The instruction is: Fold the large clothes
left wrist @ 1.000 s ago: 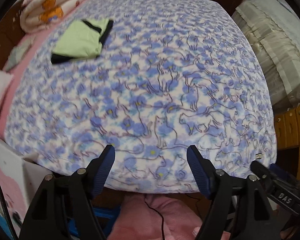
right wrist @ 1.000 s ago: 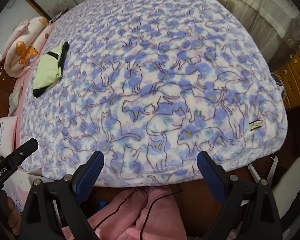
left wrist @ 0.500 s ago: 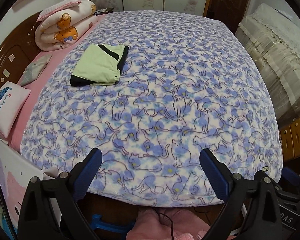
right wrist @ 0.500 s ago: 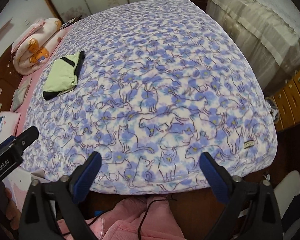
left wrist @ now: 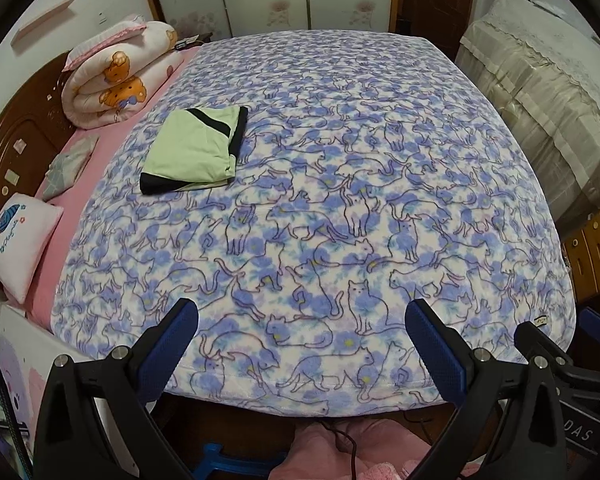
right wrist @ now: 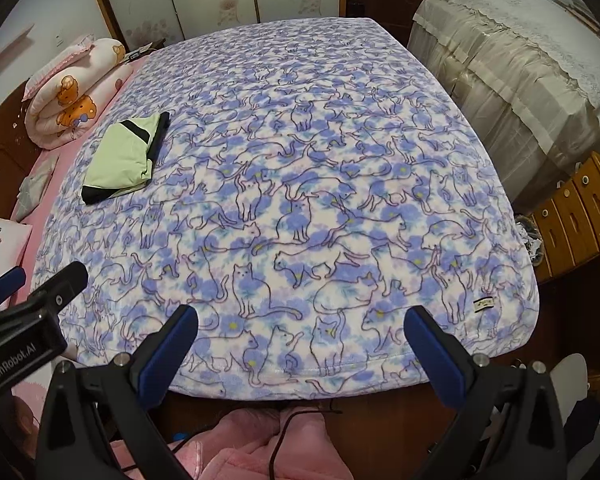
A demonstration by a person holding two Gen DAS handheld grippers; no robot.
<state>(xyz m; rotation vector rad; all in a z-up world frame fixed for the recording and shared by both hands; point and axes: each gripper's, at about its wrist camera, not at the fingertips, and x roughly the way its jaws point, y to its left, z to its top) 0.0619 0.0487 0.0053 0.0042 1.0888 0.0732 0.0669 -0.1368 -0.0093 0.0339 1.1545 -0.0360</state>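
The left gripper (left wrist: 302,330) and right gripper (right wrist: 300,328) were held released, jaws spread wide, nothing between the pads, above the near edge of the cat-print blanket (left wrist: 340,200). The folded green garment (left wrist: 194,150) was seen lying well ahead and to the left of both grippers, on the blanket. Judged: the fold is complete, and a good release calls for a clean lift clear of the fabric. Against the earlier frames, the left jaws were noted wider and more of the room was in view.
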